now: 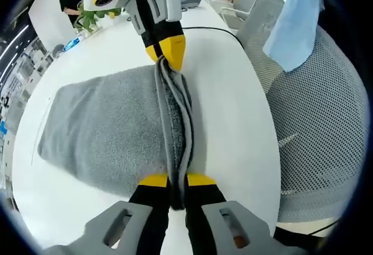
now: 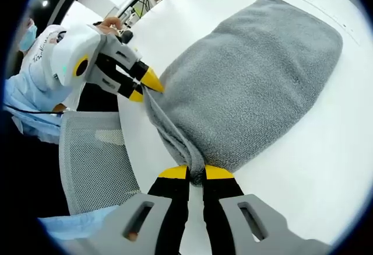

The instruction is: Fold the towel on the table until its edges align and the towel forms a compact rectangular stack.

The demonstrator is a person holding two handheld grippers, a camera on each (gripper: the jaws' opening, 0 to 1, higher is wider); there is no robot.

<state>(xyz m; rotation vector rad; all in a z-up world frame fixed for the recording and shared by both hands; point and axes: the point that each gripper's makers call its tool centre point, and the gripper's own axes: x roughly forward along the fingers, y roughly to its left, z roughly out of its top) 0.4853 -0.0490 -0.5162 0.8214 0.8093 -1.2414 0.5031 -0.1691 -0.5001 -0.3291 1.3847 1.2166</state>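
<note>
A grey towel (image 1: pixel 105 126) lies folded on the white table (image 1: pixel 233 109), its bunched edge running between the two grippers. In the left gripper view my left gripper (image 1: pixel 177 180) is shut on the near end of that edge. My right gripper (image 1: pixel 168 56) comes in from the top and pinches the far end. In the right gripper view the towel (image 2: pixel 262 74) spreads up and to the right. My right gripper (image 2: pixel 196 173) is shut on its corner at the bottom, and the left gripper (image 2: pixel 149 87) holds the other corner at the table's edge.
A grey mesh chair (image 1: pixel 326 121) stands close against the table's side, also seen as the chair (image 2: pixel 93 161) in the right gripper view. A person's light blue sleeve (image 1: pixel 294 21) hangs above it. A green plant (image 1: pixel 93 18) and another person stand at the far end.
</note>
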